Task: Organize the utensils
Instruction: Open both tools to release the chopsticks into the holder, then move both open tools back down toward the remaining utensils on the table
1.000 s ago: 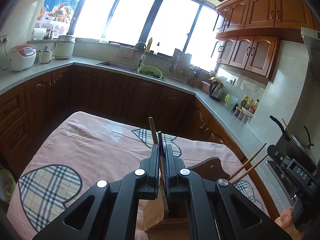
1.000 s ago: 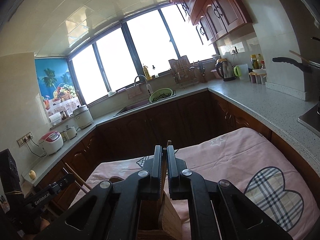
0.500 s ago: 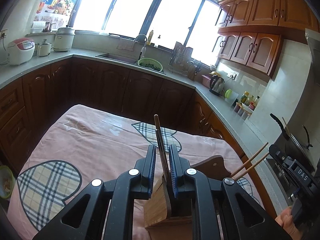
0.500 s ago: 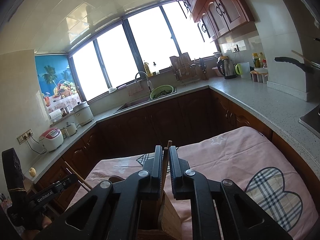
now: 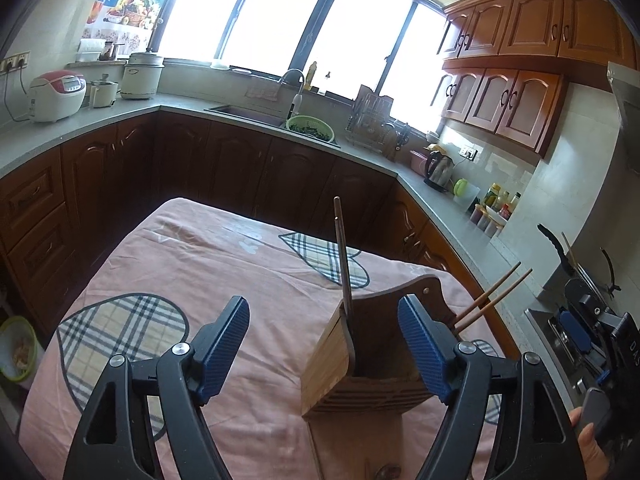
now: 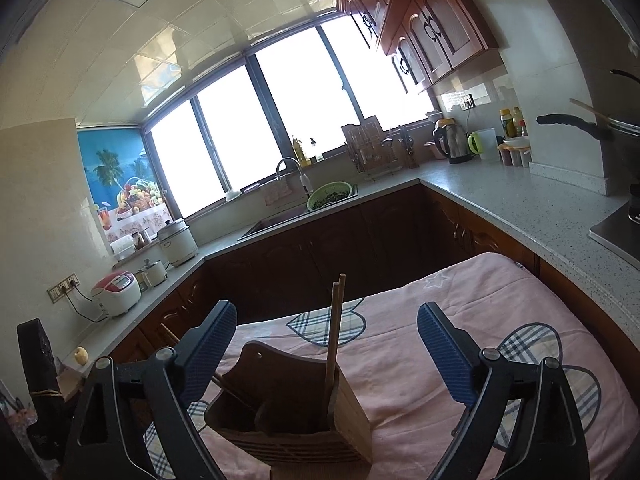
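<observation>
Both grippers are released, jaws spread wide and holding nothing. The left gripper (image 5: pixel 324 344) frames a wooden holder (image 5: pixel 372 360) on the pink cloth (image 5: pixel 200 264). A spoon (image 5: pixel 343 264) stands in it at 12 o'clock, bowl hidden inside. Two chopsticks (image 5: pixel 496 296) lean out toward 2 o'clock, lower ends hidden behind the jaw. The right gripper (image 6: pixel 326 350) frames the holder (image 6: pixel 296 412) too, with a chopstick pair (image 6: pixel 335 328) upright; the holder's base is cut off.

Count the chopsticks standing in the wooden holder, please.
4: an upright pair at one end of the wooden holder, a leaning pair at its other end. Others may hide inside.
</observation>
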Tool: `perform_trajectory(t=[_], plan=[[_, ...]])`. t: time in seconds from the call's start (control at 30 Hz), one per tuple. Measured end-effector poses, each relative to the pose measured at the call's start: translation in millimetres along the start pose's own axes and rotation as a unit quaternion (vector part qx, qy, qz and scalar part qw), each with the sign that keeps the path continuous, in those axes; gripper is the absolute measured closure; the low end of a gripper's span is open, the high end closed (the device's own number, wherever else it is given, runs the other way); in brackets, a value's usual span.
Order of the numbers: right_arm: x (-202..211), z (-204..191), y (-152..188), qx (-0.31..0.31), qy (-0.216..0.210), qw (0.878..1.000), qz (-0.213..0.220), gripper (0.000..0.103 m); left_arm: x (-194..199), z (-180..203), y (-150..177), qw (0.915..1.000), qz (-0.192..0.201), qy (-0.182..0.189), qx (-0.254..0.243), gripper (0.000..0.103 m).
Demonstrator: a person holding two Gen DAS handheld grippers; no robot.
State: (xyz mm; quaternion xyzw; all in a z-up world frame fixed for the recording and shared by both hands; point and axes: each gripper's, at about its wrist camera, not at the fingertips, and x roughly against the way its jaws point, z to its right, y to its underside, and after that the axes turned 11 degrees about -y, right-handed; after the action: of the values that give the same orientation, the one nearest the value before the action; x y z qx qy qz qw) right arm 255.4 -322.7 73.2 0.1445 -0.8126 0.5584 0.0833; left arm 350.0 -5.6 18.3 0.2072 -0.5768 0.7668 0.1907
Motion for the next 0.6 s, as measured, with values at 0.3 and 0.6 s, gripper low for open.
perform_trajectory(t=[0.3, 0.6], plan=[[35, -1, 41, -0.017, 0.007, 0.999, -0.040, 0.009, 50, -33, 39, 0.9989, -0.043, -0.006, 0.020, 0.026], [72, -9, 76, -0.025, 0.012, 0.997, -0.066, 0.009, 96, -47, 62, 0.9977, -0.064, -0.014, 0.015, 0.026]])
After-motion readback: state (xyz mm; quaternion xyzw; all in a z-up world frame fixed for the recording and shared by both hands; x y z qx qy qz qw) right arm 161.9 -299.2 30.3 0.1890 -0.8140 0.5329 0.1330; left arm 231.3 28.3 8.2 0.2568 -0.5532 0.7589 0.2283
